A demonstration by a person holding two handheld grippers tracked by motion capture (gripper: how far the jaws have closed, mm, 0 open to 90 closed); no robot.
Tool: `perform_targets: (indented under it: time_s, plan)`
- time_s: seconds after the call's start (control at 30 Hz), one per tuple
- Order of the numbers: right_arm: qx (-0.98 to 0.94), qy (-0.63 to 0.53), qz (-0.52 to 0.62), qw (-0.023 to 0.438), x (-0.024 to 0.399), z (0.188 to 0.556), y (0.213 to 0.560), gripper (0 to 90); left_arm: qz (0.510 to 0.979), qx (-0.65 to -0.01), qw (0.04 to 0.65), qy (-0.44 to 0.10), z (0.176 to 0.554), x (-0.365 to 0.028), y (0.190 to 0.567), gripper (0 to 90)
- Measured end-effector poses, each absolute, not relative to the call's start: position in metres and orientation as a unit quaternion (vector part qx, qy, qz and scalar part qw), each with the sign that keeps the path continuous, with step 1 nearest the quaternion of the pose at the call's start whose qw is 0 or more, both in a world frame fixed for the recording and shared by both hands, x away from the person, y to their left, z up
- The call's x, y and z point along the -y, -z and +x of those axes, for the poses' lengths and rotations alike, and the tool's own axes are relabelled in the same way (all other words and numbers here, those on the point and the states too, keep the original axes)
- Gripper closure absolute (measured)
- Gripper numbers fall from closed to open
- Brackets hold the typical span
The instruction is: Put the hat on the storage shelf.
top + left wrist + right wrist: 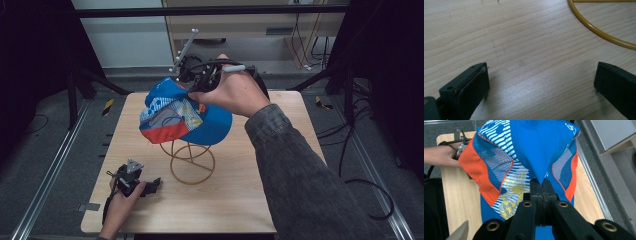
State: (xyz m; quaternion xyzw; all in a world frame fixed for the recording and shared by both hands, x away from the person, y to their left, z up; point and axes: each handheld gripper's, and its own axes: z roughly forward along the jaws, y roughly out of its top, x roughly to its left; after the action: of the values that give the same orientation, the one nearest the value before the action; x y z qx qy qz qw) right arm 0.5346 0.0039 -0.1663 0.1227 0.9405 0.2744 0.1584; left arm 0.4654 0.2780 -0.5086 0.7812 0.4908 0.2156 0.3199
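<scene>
Wooden table [235,195], right tongs [541,183] pinching cap [536,147]

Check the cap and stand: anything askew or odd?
The cap sits lopsided over the wire stand, its fabric pinched up into a peak by the shut right gripper. No damage visible.

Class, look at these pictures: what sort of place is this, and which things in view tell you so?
Probably a lab or recording workspace, not a home: a wooden table framed by metal rails, loose cables on grey floor, and a hand-held gripper pinching a cap above a wire stand.
</scene>
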Motion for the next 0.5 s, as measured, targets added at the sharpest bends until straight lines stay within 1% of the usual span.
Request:
perform_targets:
  time_s: [0.27, 0.5]
  plan:
    - [-0.945, -0.265, 0.123, 0.148, -0.011, 0.542, 0.177, 90.0, 0.782, -0.49, 0.32, -0.216, 0.465, -0.278, 0.509, 0.0]
    - [-0.945, -0.272, 0.115, 0.138, -0.022, 0.539, 0.179, 90.0, 0.782, -0.49, 0.32, -0.215, 0.466, -0.278, 0.509, 0.0]
